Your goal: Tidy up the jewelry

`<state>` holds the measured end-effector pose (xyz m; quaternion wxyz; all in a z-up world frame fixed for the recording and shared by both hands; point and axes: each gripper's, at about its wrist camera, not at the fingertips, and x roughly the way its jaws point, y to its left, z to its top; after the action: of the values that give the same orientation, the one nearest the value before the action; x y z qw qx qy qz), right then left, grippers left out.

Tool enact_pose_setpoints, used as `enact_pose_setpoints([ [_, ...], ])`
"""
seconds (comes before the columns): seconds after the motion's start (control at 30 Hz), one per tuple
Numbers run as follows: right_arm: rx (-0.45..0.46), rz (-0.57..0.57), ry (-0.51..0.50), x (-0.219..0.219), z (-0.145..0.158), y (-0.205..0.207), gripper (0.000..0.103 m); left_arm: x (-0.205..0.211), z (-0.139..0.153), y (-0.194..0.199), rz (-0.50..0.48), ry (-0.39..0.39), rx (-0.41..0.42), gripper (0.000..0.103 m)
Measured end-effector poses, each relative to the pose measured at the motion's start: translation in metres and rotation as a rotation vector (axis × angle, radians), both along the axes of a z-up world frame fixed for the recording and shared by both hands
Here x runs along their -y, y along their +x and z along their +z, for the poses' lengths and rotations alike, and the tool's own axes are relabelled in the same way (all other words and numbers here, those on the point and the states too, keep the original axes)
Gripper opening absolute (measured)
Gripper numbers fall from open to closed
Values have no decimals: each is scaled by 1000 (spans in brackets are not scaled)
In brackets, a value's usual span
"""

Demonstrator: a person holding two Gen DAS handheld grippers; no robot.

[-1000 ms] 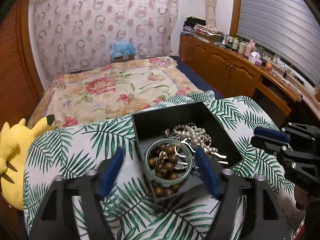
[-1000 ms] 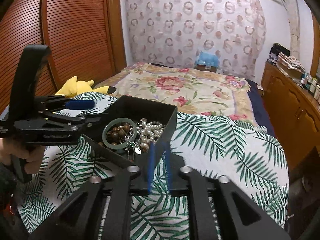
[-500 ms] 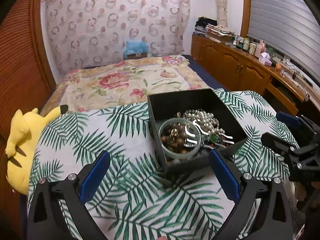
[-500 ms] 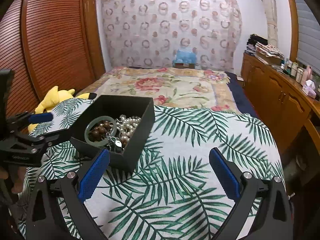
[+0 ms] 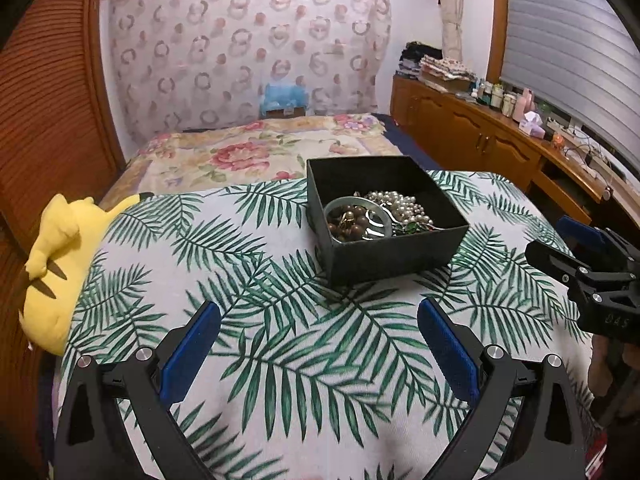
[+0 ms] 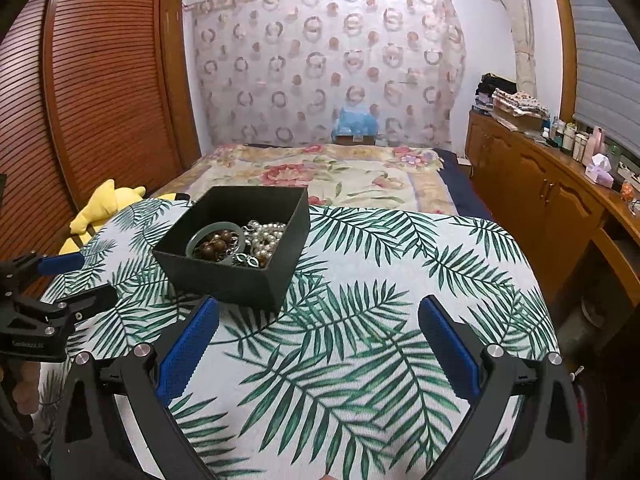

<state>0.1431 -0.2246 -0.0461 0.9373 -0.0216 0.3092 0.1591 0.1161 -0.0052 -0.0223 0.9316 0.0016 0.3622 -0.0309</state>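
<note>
A bedroom is shown. The back wall is covered by a curtain (image 6: pixel 328 72) printed with rings. A bed (image 6: pixel 320 178) with a floral cover is set against it, with a blue item (image 6: pixel 355 122) at its head. Louvred wooden doors (image 6: pixel 100 80) are seen on the left. Wooden cabinets (image 6: pixel 548 196) topped with bottles and folded cloth are ranged along the right, below a window blind (image 5: pixel 568 40). A leaf-print cloth (image 6: pixel 360 320) is spread in the foreground, with a yellow plush (image 5: pixel 60 248) beside it.

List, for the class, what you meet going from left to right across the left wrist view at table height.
Yellow plush toy → black jewelry box → right gripper.
</note>
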Motion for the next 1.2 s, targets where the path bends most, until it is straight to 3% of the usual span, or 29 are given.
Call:
enact_pose_setpoints([
  [0.53,157,-7,48,10,54,-64,100,4,59,-67,29,-2,176,95],
  [1.2,176,-12,63,14,59,-74,100,6,64,-79,37,2,195,95],
])
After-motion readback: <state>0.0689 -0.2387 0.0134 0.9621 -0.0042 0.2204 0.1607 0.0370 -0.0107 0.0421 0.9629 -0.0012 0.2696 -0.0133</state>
